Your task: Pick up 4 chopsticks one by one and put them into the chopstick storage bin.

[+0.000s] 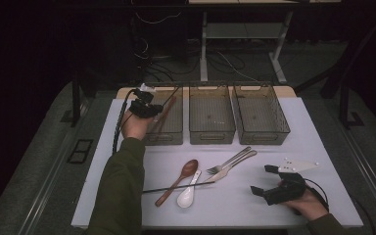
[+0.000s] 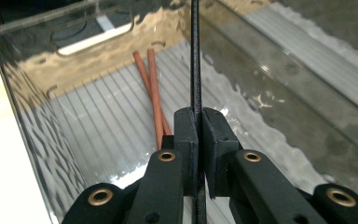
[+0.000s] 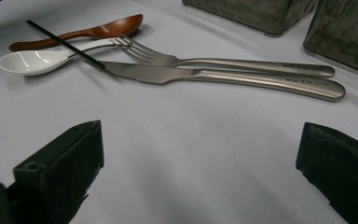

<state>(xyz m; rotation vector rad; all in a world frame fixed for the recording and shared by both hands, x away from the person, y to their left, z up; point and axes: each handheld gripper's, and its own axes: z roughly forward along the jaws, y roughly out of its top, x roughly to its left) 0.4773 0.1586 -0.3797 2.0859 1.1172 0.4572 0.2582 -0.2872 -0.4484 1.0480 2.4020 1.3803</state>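
My left gripper (image 1: 148, 109) (image 2: 199, 113) is shut on a thin black chopstick (image 2: 196, 56) that runs upright between its pads. It hovers over the left clear bin (image 1: 169, 138) (image 2: 23, 84), where two brown chopsticks (image 1: 165, 112) (image 2: 151, 79) lie on the ribbed floor. My right gripper (image 1: 263, 180) (image 3: 200, 140) rests open low over the white table near the front right, with nothing between its jaws. Ahead of it lie a second black chopstick (image 1: 176, 187) (image 3: 65, 44), a wooden spoon (image 1: 183, 176) (image 3: 98, 30), a white spoon (image 1: 188, 193) (image 3: 32, 60), a fork (image 1: 230, 160) (image 3: 223, 63) and a knife (image 1: 232, 169) (image 3: 223, 77).
Two more clear bins, middle (image 1: 211, 133) and right (image 1: 262, 137), stand side by side at the back of the white table top (image 1: 313, 147). The black chopstick on the table lies across the spoons and touches the knife tip.
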